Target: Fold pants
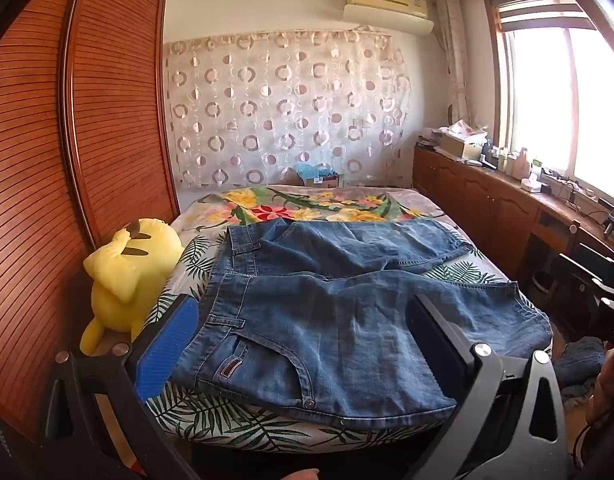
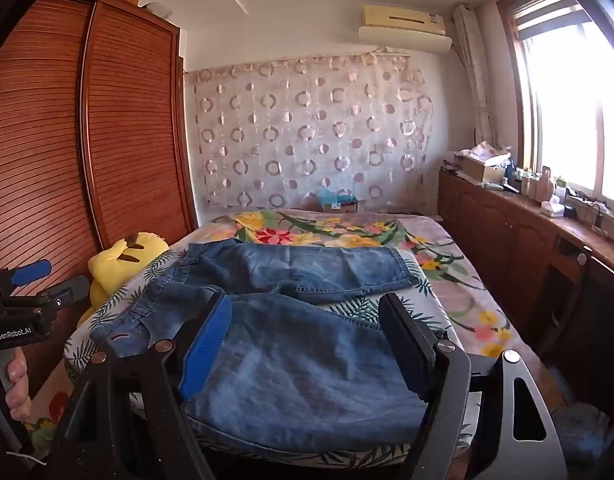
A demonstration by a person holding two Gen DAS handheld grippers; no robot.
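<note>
The denim pants (image 1: 331, 300) lie spread on the bed (image 1: 235, 428), waistband toward the plush toy (image 1: 127, 272), both legs splayed apart. The left tool (image 1: 303, 340) and right tool (image 2: 311, 348) hover with jaws spread wide, pinching nothing. A shallow bite could catch only one denim layer, so the fold would drag crooked.

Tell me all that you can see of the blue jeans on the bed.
The jeans are of faded blue denim, with belt loops, a pocket, rivets and a small brown label near the waistband. They lie unfolded and flat on the bed, on its leaf-print cover, waistband toward the yellow plush toy, the two legs spread apart toward the window side. The near leg reaches the bed's front edge. Neither gripper holds them.
</note>
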